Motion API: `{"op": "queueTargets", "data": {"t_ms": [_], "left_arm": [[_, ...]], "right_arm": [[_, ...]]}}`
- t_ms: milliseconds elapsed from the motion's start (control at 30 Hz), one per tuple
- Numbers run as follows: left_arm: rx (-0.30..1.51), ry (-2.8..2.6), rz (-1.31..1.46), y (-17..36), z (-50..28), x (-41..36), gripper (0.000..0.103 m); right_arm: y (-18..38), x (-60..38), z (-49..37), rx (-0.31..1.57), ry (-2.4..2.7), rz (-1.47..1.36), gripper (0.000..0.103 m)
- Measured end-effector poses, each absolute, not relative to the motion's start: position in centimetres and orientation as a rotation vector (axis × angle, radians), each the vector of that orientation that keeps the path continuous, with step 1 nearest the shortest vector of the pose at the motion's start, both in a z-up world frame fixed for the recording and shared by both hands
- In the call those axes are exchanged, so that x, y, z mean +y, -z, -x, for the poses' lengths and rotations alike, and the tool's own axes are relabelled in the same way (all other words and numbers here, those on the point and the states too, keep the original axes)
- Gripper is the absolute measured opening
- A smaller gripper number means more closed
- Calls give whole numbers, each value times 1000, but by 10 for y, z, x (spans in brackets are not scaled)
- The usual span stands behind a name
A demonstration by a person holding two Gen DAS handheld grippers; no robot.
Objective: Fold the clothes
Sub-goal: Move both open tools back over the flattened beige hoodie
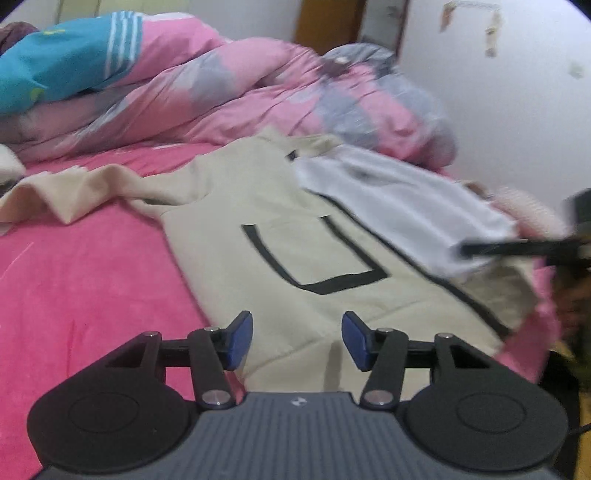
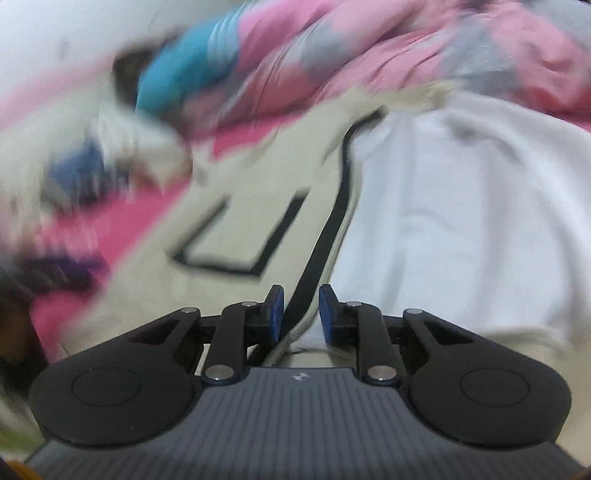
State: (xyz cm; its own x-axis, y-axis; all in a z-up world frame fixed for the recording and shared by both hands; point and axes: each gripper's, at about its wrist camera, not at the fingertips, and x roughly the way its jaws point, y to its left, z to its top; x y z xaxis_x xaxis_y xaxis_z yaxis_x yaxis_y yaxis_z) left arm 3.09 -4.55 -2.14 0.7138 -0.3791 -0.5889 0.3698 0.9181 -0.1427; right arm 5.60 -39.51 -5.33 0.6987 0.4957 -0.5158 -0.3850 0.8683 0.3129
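Note:
A cream garment [image 1: 229, 192] with black trim and a black-outlined pocket [image 1: 317, 251] lies spread on the pink bedsheet [image 1: 92, 277]. One sleeve stretches out to the left. Its right front panel is turned over, showing the white lining [image 1: 399, 206]. My left gripper [image 1: 297, 339] hovers open just above the garment's near hem, with nothing between its pads. The right wrist view is blurred. There my right gripper [image 2: 301, 314] is narrowed onto the black-trimmed front edge of the garment [image 2: 240, 229], beside the white lining [image 2: 443, 221]. In the left wrist view the right gripper [image 1: 517, 249] shows as a dark blur at the lining's edge.
A rumpled pink and grey duvet [image 1: 221, 99] is piled along the back of the bed, with a blue garment with white stripes [image 1: 66, 59] on top. A white wall [image 1: 517, 110] and a wooden door frame [image 1: 325, 22] stand behind. The bed's edge drops off at the right.

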Motion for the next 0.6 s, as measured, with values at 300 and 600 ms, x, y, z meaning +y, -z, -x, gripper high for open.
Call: {"op": "queueTargets", "data": {"t_ms": [300,600], "left_arm": [[672,265,-80,39,-38,-71,56],[658,219,-75,45,-37,-77,58]], "right_arm": [[49,-490,14,573,-317,-643,26],[79,-517,61,605,-4,-789,43]]}}
